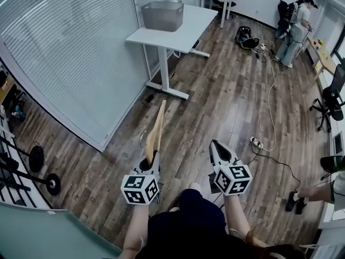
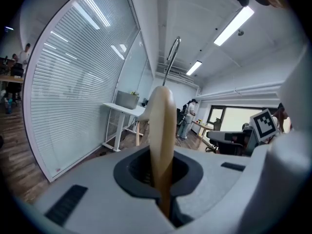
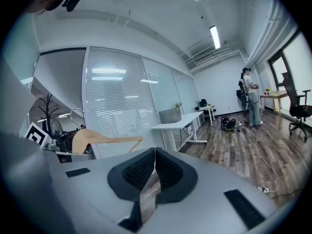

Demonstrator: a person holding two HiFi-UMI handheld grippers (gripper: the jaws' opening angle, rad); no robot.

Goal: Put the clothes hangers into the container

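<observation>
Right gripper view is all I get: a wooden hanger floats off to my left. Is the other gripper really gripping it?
Observer: Yes. The left gripper has its jaws shut on the wooden hanger, clamping one arm of it end-on.
Operator: Anything beside us that I miss?
Observer: In the head view, someone's feet in dark shoes stand on the floor to our right, beyond the right gripper.
Operator: And on the left?
Observer: Dark weight plates on bars lie there, low at our left.
</observation>
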